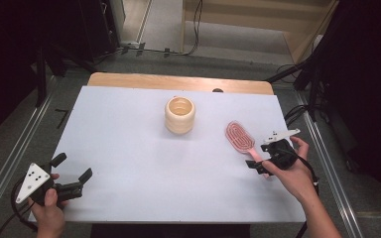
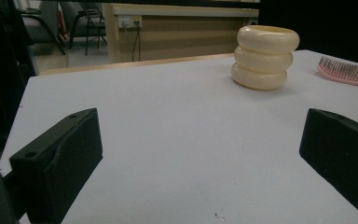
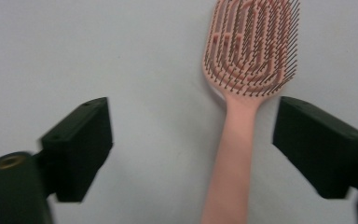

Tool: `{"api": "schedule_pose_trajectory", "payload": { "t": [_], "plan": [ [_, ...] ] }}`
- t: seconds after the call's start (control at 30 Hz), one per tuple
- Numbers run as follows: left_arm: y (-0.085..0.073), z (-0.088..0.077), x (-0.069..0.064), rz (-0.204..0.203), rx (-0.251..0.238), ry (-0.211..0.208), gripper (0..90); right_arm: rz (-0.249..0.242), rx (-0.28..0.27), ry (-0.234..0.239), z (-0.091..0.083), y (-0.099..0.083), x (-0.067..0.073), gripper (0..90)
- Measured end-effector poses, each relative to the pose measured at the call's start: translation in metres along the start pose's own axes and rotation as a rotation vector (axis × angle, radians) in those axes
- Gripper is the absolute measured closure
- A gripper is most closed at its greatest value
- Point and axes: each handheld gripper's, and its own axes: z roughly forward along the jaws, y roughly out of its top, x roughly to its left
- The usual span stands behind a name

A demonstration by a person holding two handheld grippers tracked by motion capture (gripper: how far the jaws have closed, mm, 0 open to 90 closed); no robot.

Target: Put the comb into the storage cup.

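A pink hairbrush lies bristles up on the white table at the right, handle toward the person. My right gripper hovers over that handle, open. In the right gripper view the hairbrush has its handle between the wide-apart jaws of the right gripper, nearer the right jaw and touched by neither. A cream ribbed cup stands upright at the table's middle back. My left gripper rests open at the front left with nothing in it. The left gripper faces the cup and the hairbrush from afar.
A white sheet covers the table, and a strip of wooden tabletop shows along the back edge. Metal rails run down both sides. Cables and dark stands sit on the floor beyond the table.
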Motion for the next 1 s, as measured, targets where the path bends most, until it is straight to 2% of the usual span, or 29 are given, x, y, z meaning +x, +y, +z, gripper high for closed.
{"api": "schedule_pose_trajectory", "payload": {
  "t": [0.03, 0.27, 0.47, 0.73, 1.0],
  "plan": [
    [0.000, 0.000, 0.000, 0.000, 0.000, 0.000, 0.0, 0.021, -0.002, -0.001, 0.000, 0.002, -0.001, 0.0],
    [0.000, 0.000, 0.000, 0.003, 0.001, -0.001, 0.0, 0.048, 0.038, -0.008, 0.001, 0.013, -0.008, 0.0],
    [0.000, 0.000, 0.000, 0.002, 0.000, -0.002, 0.0, 0.093, 0.074, 0.018, 0.007, 0.020, -0.018, 0.0],
    [0.000, 0.000, 0.000, 0.005, 0.002, -0.001, 0.0, 0.089, 0.149, 0.016, 0.022, 0.027, -0.023, 0.0],
    [0.000, 0.000, 0.000, 0.007, 0.002, -0.004, 0.0, 0.103, 0.212, 0.006, 0.034, 0.034, -0.026, 11.4]
  ]
}}
